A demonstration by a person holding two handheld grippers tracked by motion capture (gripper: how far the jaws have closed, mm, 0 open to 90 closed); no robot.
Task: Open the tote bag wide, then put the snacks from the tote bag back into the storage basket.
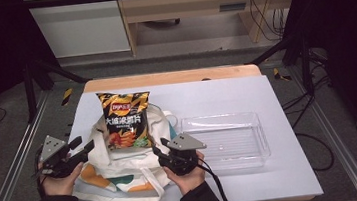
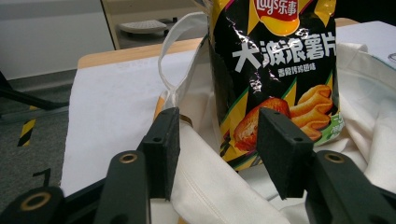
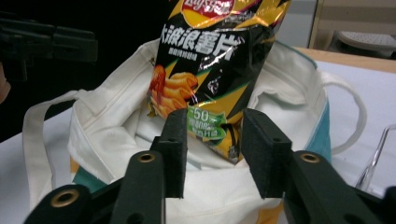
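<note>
Hidden: the chip bag's [image 1: 125, 120] lower end is tucked inside the tote bag [image 1: 123, 169] — I can't see it.
Left gripper [image 1: 82, 148]: jaws apart, bag rim between them, chips just ahead.
Right gripper [image 1: 159, 149]: jaws spread, holding nothing — chips straight ahead.

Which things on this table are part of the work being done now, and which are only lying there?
Part of the work:
- chip bag, its lower end in the mouth of the tote
- cloth tote bag
- left gripper, jaws open at the tote's edge
- right gripper, jaws open, facing the chip bag

Only lying there:
- clear plastic tray, empty, right of the tote
</note>
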